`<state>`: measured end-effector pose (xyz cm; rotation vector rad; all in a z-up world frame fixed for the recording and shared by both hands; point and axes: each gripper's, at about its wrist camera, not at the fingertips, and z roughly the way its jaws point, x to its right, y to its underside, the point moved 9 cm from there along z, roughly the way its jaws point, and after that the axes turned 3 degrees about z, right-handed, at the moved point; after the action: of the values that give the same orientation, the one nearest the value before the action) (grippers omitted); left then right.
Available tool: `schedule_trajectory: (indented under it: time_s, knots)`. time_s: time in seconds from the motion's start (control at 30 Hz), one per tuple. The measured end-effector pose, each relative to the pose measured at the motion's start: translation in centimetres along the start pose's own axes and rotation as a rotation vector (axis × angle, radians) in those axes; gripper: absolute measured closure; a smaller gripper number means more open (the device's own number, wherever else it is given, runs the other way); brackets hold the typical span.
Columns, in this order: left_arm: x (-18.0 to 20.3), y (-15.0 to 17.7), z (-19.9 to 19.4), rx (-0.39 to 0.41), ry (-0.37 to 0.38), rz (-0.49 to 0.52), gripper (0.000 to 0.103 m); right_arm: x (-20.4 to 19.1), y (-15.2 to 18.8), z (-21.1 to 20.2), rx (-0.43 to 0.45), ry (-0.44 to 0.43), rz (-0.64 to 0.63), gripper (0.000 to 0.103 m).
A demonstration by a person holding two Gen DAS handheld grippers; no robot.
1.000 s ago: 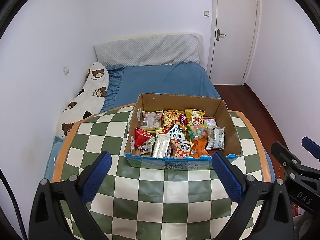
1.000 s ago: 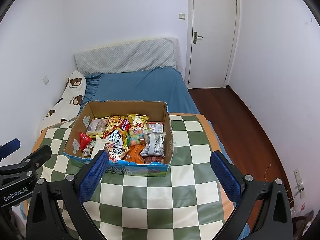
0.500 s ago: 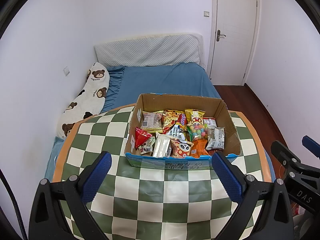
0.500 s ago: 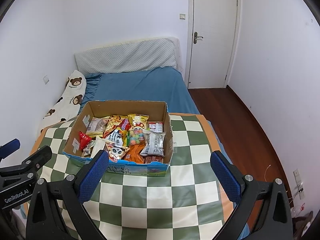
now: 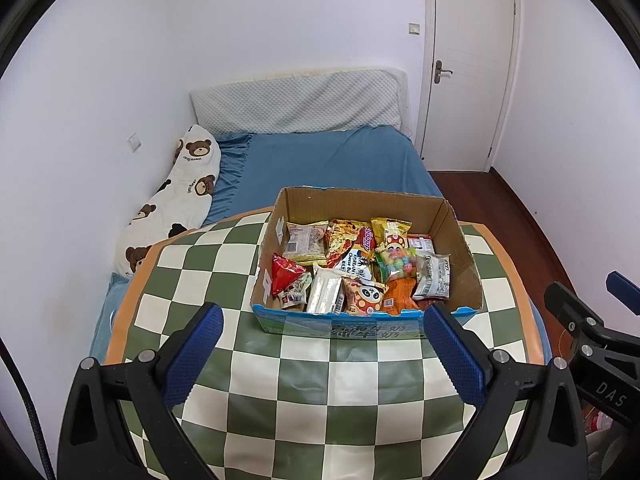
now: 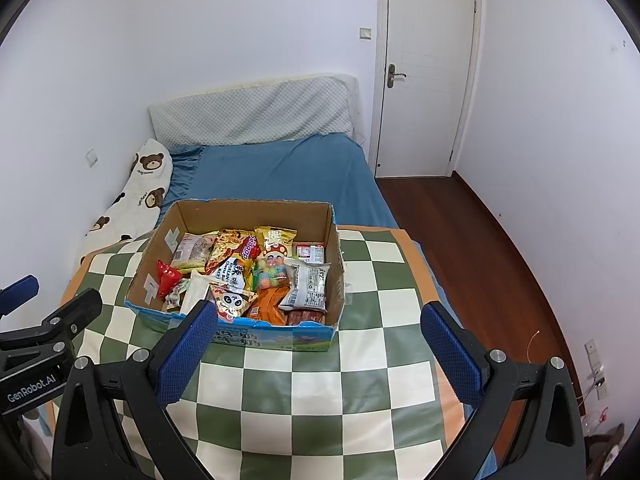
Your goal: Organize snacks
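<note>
Left wrist view: we hold the left gripper (image 5: 320,338) spread wide and empty above the desk with its green-and-cream checked cloth (image 5: 304,392). Straight ahead of it sits the open brown cardboard box with a blue printed front (image 5: 340,326), stuffed with loose snack packets. From the right wrist view, our right gripper (image 6: 316,338) is equally released, carrying nothing, the box ahead and a little to its left. These packets look light, soft and crinkly, so we expect slippery film that buckles under a hard squeeze. The red triangular foil pouch (image 5: 285,274) at the near-left edge stands proud; we'd pinch its crimped seam. The grey-white printed sachet (image 6: 306,285), nearest our right gripper, offers a flat sealed edge.
</note>
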<state>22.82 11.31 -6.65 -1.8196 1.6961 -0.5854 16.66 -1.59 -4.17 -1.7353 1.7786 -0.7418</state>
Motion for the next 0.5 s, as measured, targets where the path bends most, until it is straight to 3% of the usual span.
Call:
schedule_trajectory:
  time_s: [0.5]
  knots:
    - [-0.41, 0.04, -0.05, -0.004, -0.005, -0.008, 0.000, 0.21, -0.27, 0.02, 0.000, 0.002, -0.005, 0.000]
